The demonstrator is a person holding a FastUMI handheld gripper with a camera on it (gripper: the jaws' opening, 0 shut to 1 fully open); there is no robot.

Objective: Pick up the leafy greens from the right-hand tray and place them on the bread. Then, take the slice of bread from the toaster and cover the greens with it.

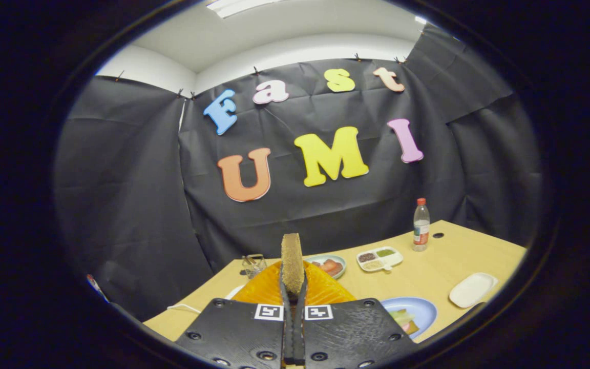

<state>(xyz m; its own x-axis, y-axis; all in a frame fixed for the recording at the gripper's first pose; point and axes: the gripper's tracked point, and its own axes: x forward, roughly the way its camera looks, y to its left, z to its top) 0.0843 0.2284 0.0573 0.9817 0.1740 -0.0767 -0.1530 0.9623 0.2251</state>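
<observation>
Above the wooden table (428, 271), the fingers (293, 287) pinch an upright bread slice (292, 264) edge-on.

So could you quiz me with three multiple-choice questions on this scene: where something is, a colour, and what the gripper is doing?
1. Where does the water bottle stand?
A. far end of the table, past the divided tray
B. on the blue plate
C. between the fingers

2. What colour is the bottle's cap?
A. green
B. red
C. white

3. What is the gripper doing?
A. open, holding nothing
B. shut on the bread slice
C. shut on the bottle

Answers: 1 A, it stands beyond the tray; 2 B, the cap is red; 3 B, both fingers press the upright slice.
</observation>
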